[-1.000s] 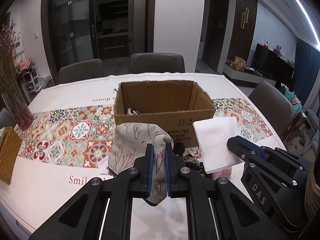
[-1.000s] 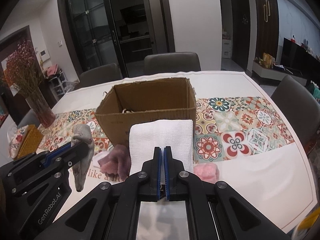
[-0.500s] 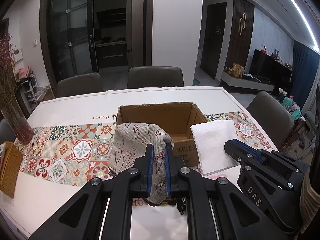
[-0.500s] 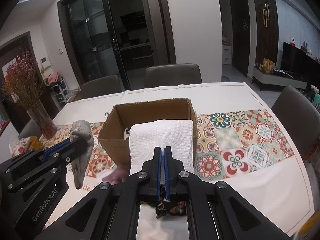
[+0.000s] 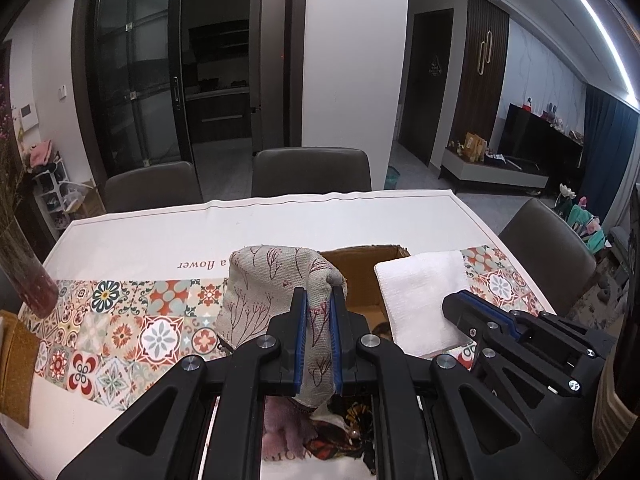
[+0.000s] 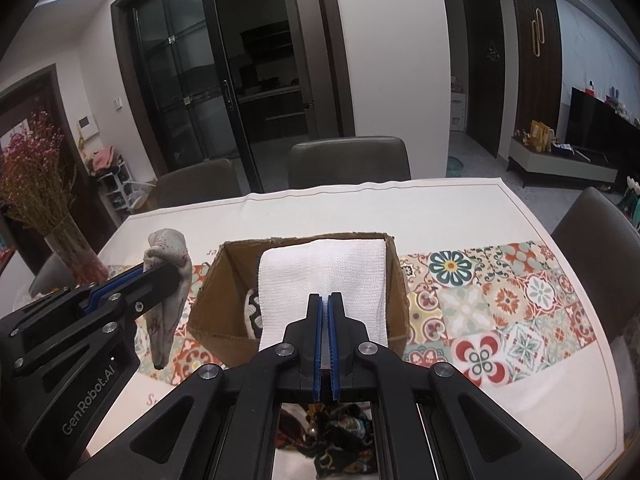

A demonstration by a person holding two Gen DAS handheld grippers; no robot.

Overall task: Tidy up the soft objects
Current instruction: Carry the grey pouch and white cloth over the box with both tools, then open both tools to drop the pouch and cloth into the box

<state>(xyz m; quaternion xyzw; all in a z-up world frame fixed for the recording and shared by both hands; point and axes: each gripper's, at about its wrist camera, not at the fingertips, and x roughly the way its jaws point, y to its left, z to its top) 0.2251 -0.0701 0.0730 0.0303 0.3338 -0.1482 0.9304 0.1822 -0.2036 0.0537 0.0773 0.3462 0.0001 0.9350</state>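
Observation:
My left gripper [image 5: 319, 300] is shut on a beige cloth with a red twig print [image 5: 264, 292] and holds it up in the air, left of the open cardboard box [image 5: 360, 276]. My right gripper [image 6: 325, 304] is shut on a white folded towel [image 6: 324, 276] that hangs in front of the box [image 6: 224, 320]. The beige cloth [image 6: 166, 280] and left gripper [image 6: 158, 276] show at the left of the right wrist view; the towel [image 5: 424, 296] and right gripper [image 5: 460, 302] show at the right of the left wrist view. A dark patterned item lies inside the box.
A pink cloth [image 5: 288, 424] and a dark patterned cloth [image 6: 340, 436] lie on the table near its front edge. A vase of dried flowers [image 6: 60, 236] stands at the left. A yellow pad [image 5: 16, 376] lies at the far left. Chairs [image 6: 348, 160] surround the tiled tablecloth [image 6: 500, 300].
Both grippers have risen with their cloths. The box and table now sit lower and farther in both views, and the box interior shows more.

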